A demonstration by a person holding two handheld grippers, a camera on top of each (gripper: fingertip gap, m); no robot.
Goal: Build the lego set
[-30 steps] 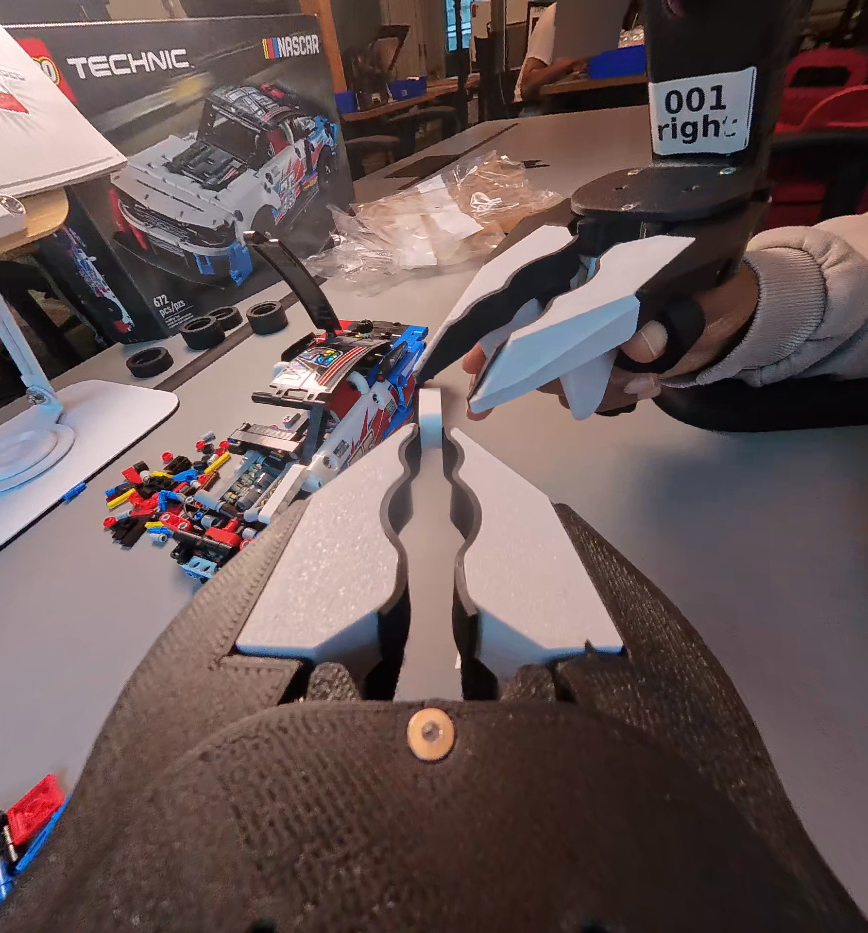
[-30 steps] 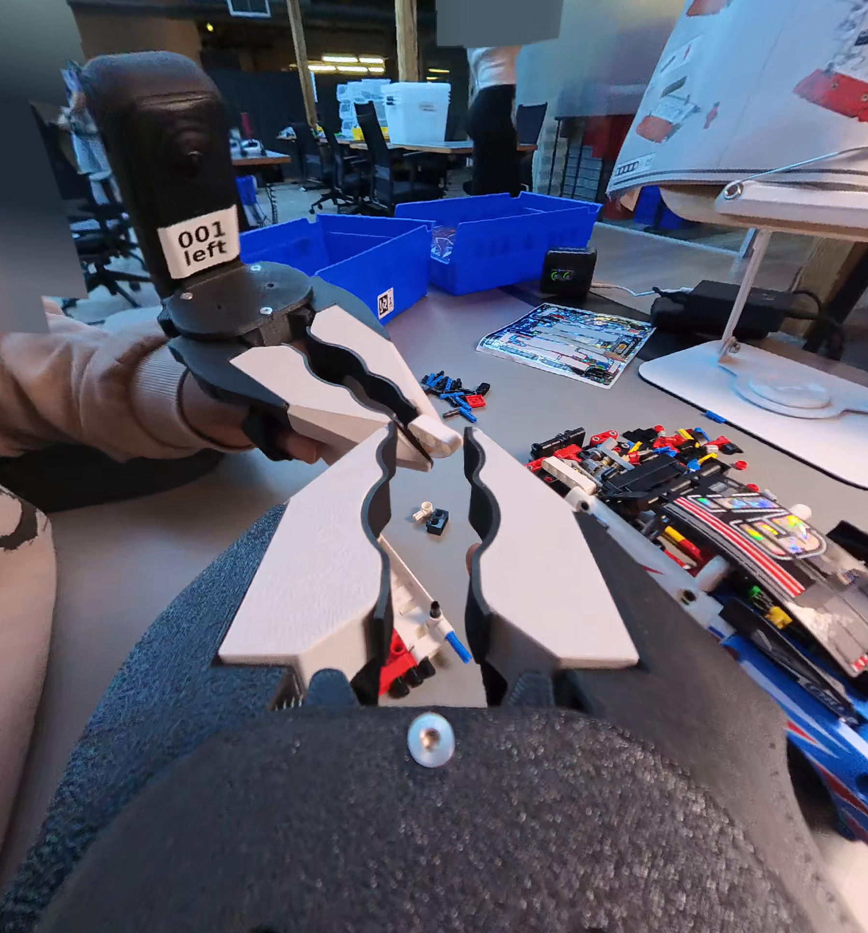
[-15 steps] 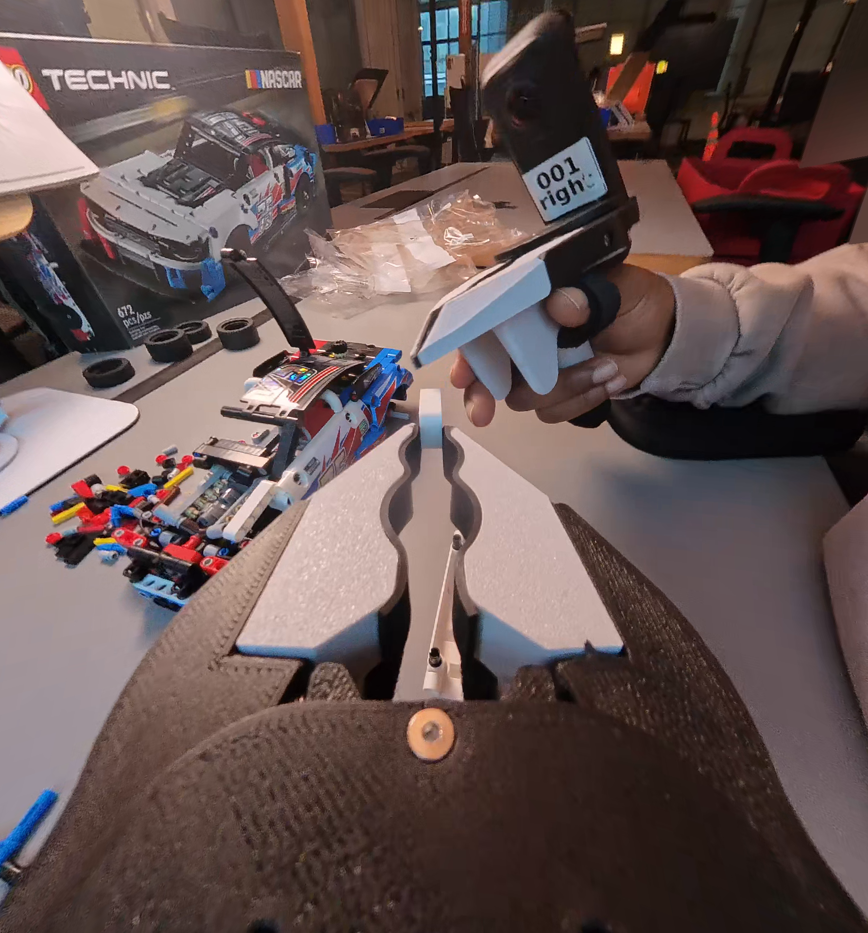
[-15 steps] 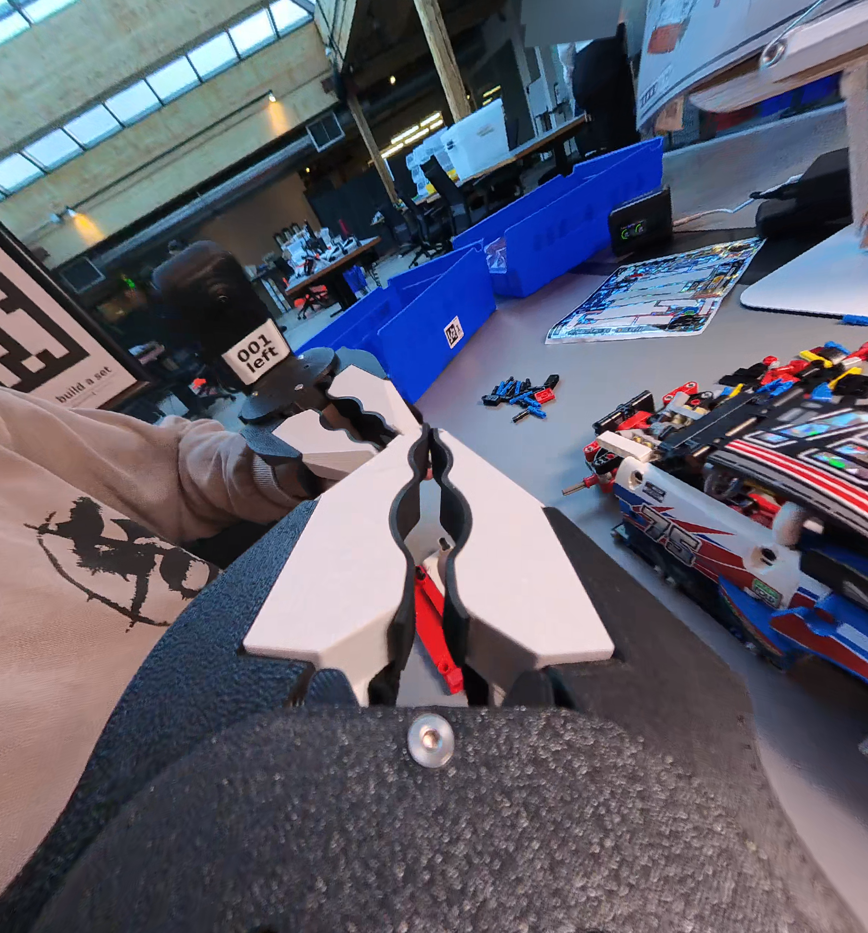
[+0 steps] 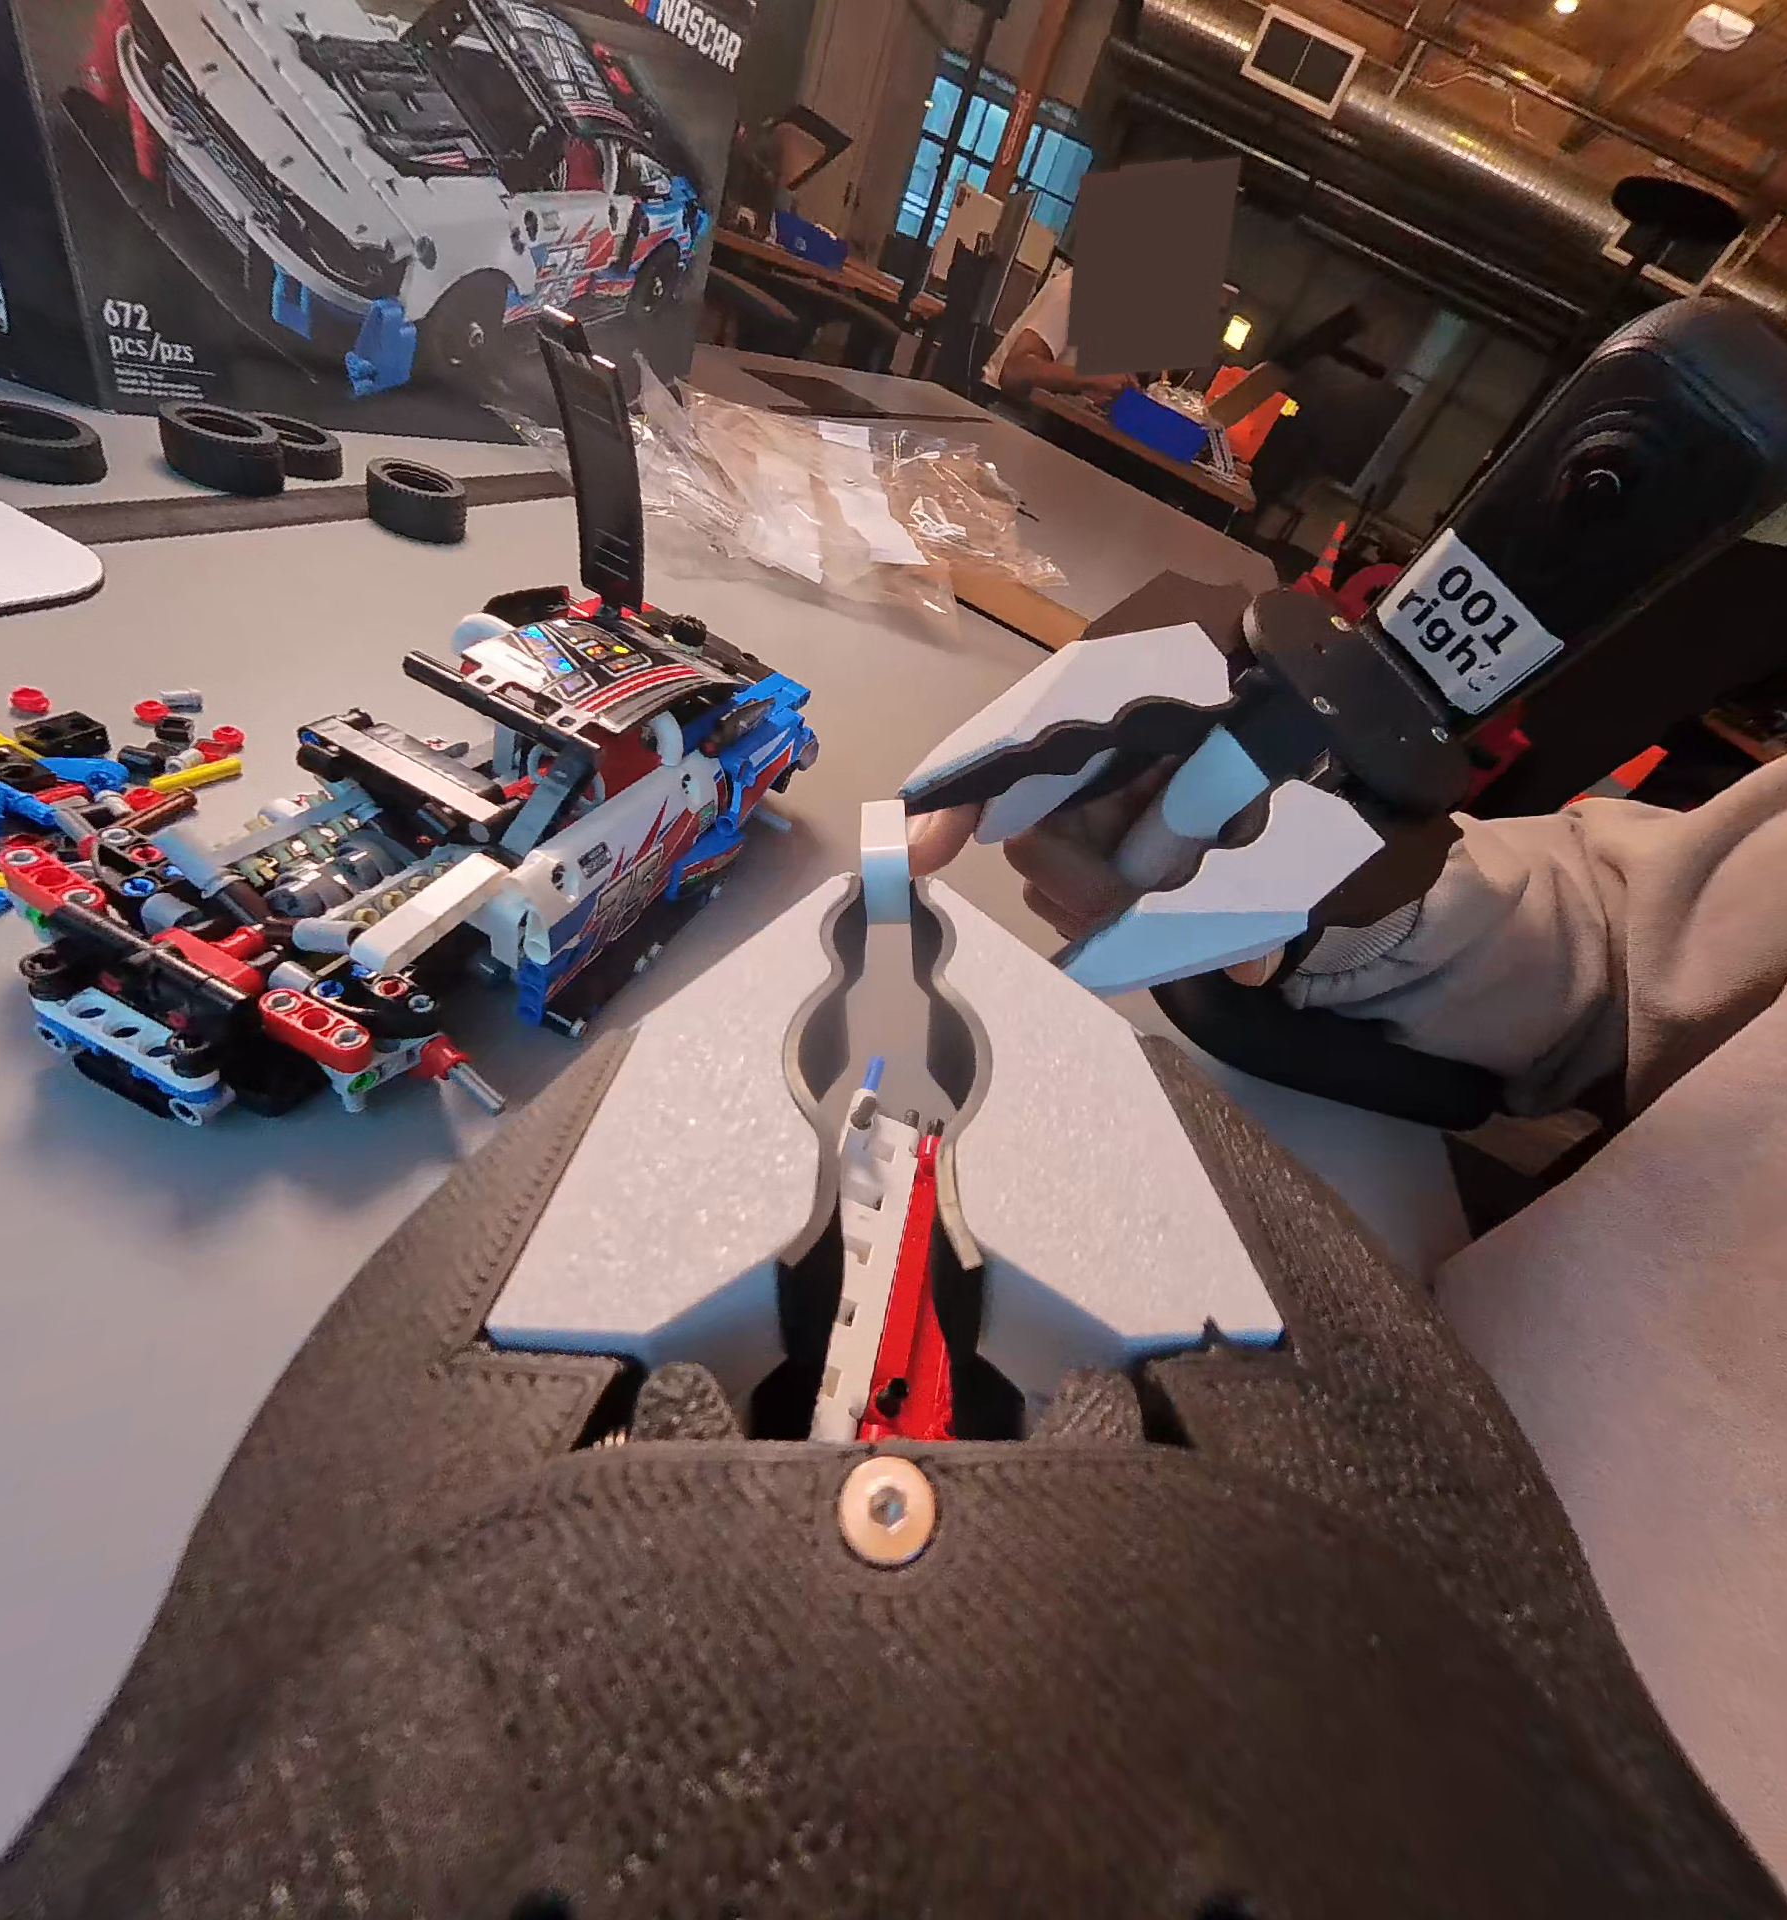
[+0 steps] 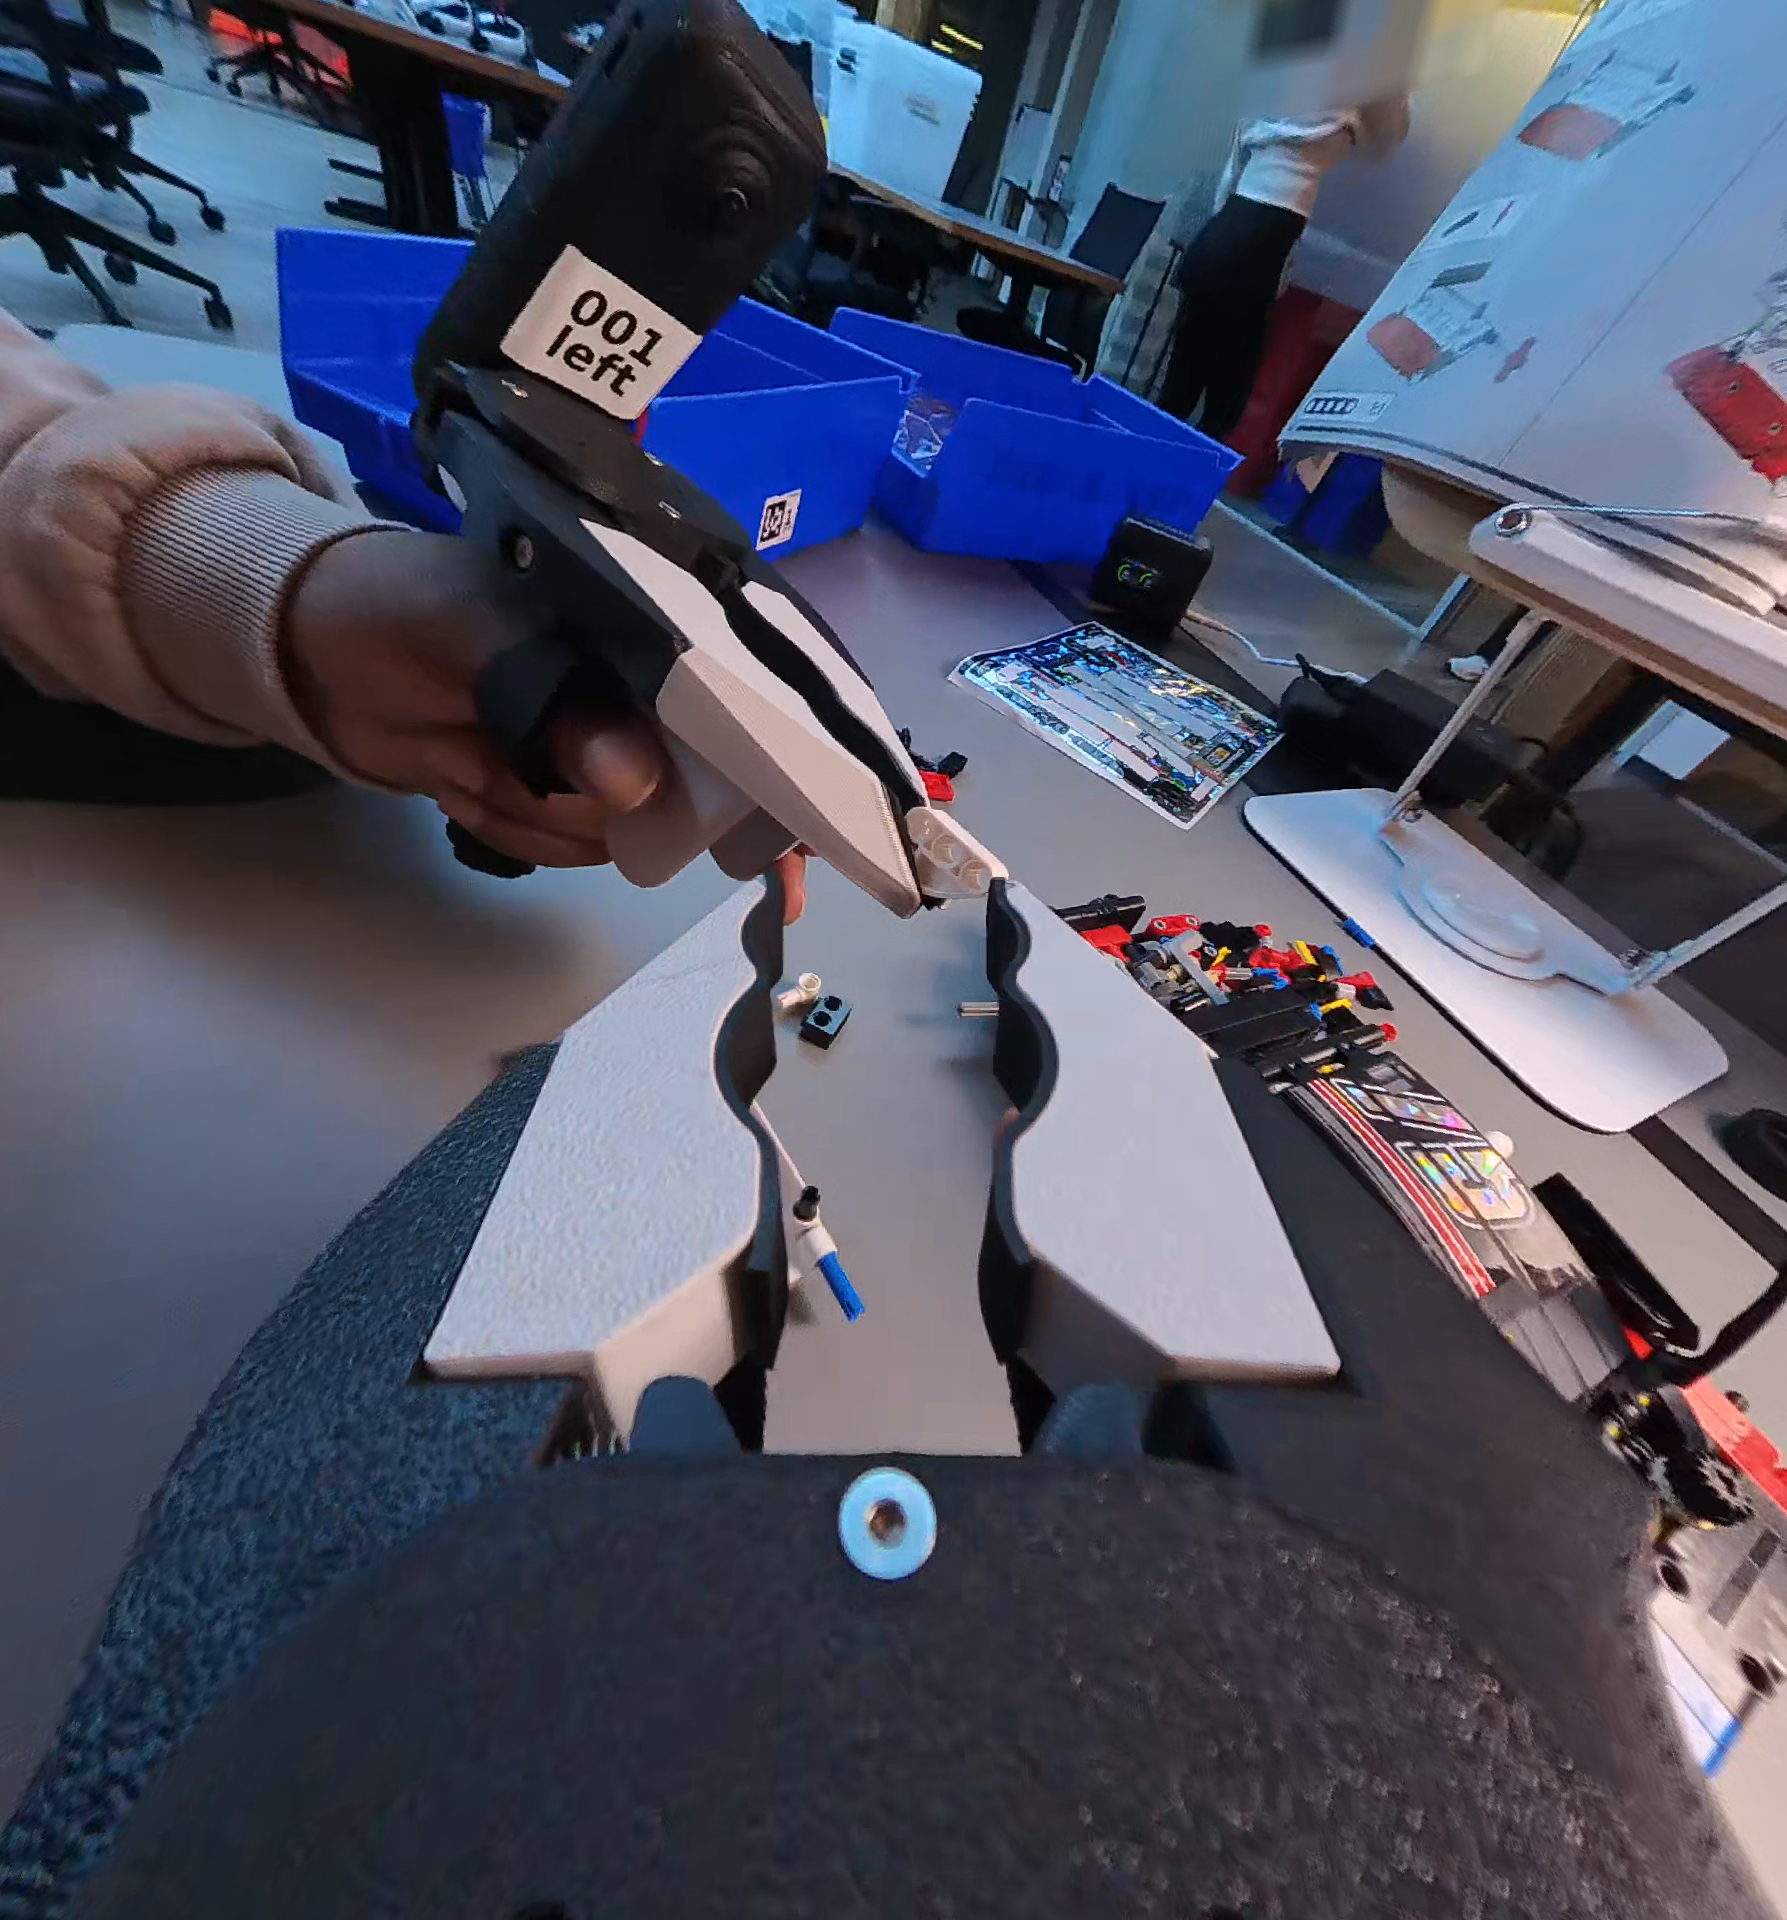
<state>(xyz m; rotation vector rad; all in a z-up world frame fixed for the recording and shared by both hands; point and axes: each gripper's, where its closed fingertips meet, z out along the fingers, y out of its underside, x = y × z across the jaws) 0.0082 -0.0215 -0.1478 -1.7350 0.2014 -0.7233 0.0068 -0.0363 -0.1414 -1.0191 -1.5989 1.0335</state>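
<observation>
My left gripper point(image 5: 884, 883) is shut on a small white beam point(image 5: 884, 862) that sticks up past its tips. In the right wrist view the left gripper point(image 6: 915, 862) pinches the same white beam point(image 6: 962, 857), whose holes show. My right gripper point(image 6: 881, 888) is open and empty, and its right fingertip point(image 6: 998, 894) is next to the beam. In the left wrist view the right gripper point(image 5: 988, 883) stands wide open just right of the beam. A white and red sub-assembly with a blue pin point(image 5: 873, 1247) shows below, through the gap between my left fingers. The partly built car point(image 5: 556, 810) lies to the left.
Loose bricks point(image 5: 58, 769) lie beside the car, with tyres point(image 5: 224, 447), the set's box point(image 5: 349, 187) and plastic bags point(image 5: 827, 499) behind. A black brick point(image 6: 827, 1020) and grey pin point(image 6: 972, 1008) lie under my right gripper. Blue bins point(image 6: 785, 416), a sticker sheet point(image 6: 1117, 717) and a booklet stand point(image 6: 1491, 935) are farther off. My two grippers' fingertips are within a few centimetres of each other. Between my left fingertips and the black brick point(image 6: 827, 1020) there is roughly 10 cm.
My right gripper closed half a second ago and has now opened wide beside the white beam. My left gripper has kept its hold on the beam and tilted.
</observation>
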